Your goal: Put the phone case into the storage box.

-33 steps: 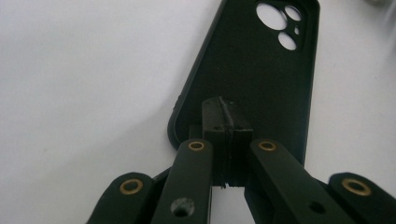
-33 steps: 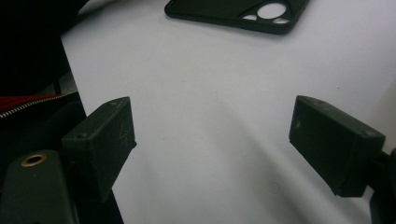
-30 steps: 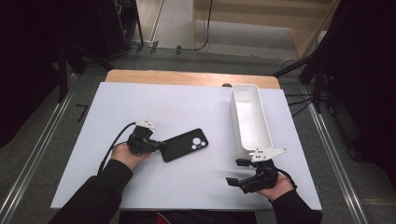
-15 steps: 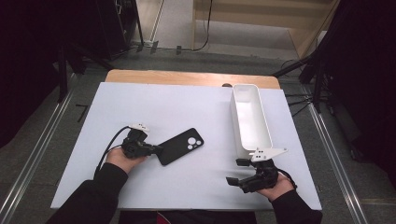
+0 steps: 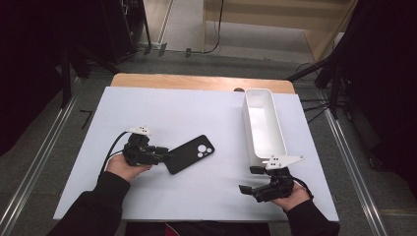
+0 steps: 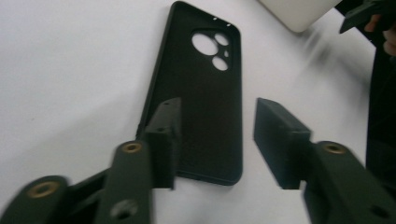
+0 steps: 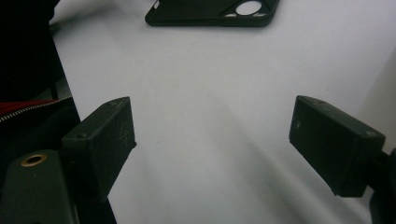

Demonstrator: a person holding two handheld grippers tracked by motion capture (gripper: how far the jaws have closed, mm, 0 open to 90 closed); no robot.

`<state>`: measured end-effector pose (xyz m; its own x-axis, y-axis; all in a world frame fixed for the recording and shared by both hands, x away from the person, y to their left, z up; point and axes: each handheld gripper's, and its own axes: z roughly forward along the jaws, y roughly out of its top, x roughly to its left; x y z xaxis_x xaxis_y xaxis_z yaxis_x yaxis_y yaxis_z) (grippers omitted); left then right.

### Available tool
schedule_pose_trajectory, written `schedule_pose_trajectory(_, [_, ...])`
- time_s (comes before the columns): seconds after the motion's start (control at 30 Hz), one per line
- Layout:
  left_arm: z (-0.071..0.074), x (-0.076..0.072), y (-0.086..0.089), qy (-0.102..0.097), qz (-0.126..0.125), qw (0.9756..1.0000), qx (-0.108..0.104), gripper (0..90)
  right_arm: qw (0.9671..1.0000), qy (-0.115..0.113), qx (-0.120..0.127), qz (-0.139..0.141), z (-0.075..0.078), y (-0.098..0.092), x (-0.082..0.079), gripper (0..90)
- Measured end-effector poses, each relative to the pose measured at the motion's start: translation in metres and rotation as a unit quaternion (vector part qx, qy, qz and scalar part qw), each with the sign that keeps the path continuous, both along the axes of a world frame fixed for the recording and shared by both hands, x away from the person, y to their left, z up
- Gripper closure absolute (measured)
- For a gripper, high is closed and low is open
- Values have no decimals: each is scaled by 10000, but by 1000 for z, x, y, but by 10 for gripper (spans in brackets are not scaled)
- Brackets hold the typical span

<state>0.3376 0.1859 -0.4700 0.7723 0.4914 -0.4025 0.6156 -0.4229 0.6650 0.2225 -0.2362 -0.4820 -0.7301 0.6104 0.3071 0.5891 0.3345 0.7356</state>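
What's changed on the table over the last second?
The left tongs have just been opening and let go of the black phone case, which shifted slightly toward the person and now lies flat. The right tongs, open, and the white bin stayed put.

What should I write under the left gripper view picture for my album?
The left gripper, its jaws just opening, above a black phone case lying flat on the white table.

A white bin (image 5: 264,125) stands lengthwise along the table's (image 5: 196,103) right side — empty.
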Motion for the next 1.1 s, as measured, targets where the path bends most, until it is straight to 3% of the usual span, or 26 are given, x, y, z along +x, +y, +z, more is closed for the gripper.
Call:
schedule_pose_trajectory(0.1, [5, -8, 1, -136, -13, 9999, -55, 360, 10000, -5, -16, -21, 0, 0, 0, 127])
schedule_pose_trajectory(0.3, [6, -22, 5, -295, -82, 9995, -116, 304, 10000, 6, -19, -93, -1, -1, 1, 127])
schedule_pose_trajectory(0.83, [0, -50, 14, -268, -267, 9992, 98, 304, 9998, -33, -37, -176, -1, -2, 1, 127])
schedule_pose_trajectory(1.1, [0, -61, 21, -207, -223, 9993, 217, 303, 9998, -88, -36, -163, -1, -3, 1, 127])
